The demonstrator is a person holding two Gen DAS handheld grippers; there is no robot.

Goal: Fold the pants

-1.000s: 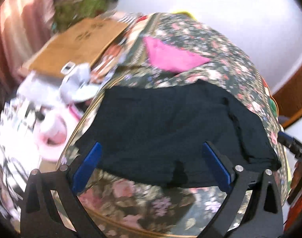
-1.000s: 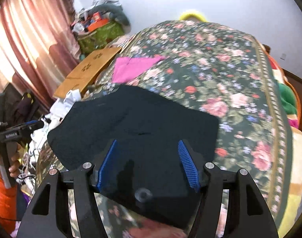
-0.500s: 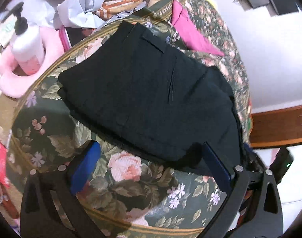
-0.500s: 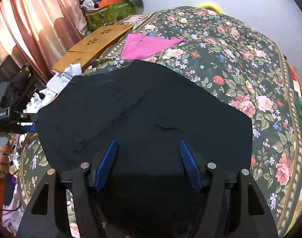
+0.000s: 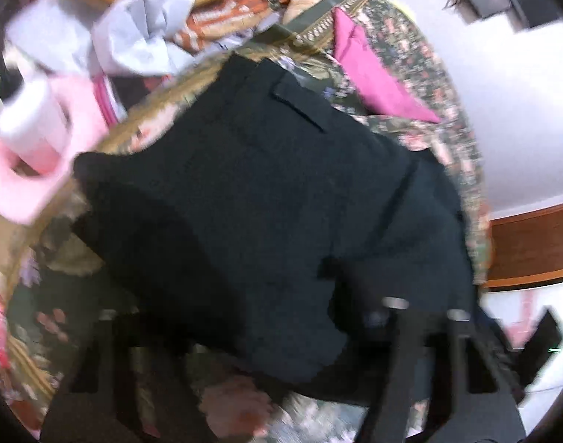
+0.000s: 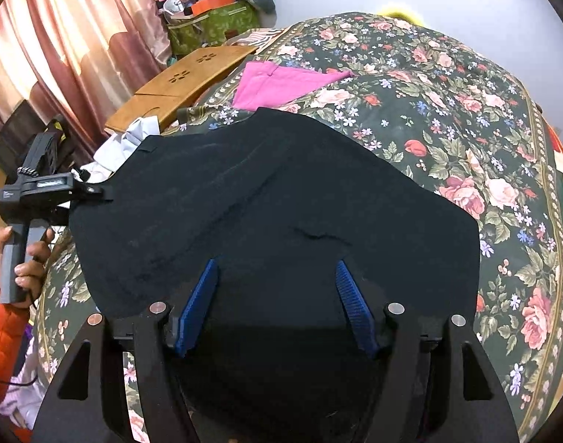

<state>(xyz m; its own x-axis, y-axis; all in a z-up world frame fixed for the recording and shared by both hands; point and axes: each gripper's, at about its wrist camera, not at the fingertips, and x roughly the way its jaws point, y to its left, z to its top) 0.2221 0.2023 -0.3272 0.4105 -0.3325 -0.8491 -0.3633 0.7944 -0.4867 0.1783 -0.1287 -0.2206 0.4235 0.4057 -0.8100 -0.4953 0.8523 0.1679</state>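
The black pants (image 6: 281,206) lie folded into a broad dark slab on the floral bedspread (image 6: 466,118). They also fill the blurred left wrist view (image 5: 266,221). My right gripper (image 6: 277,277) is open, its blue pads spread just above the near part of the pants. My left gripper (image 5: 252,332) is blurred; its fingers sit under or at the pants' near edge and its pads are hidden. From the right wrist view the left gripper (image 6: 93,193) touches the pants' left corner.
A folded pink garment (image 6: 281,83) lies farther up the bed. A wooden lap table (image 6: 185,81), white cloth (image 6: 126,140) and clutter sit off the bed's left side, with curtains (image 6: 60,37) behind. A pink item with a white bottle (image 5: 34,136) lies by the bed edge.
The left gripper has pushed forward into the pants' edge, so the cloth now covers its pads. The right gripper has lowered closer over the pants, still open.
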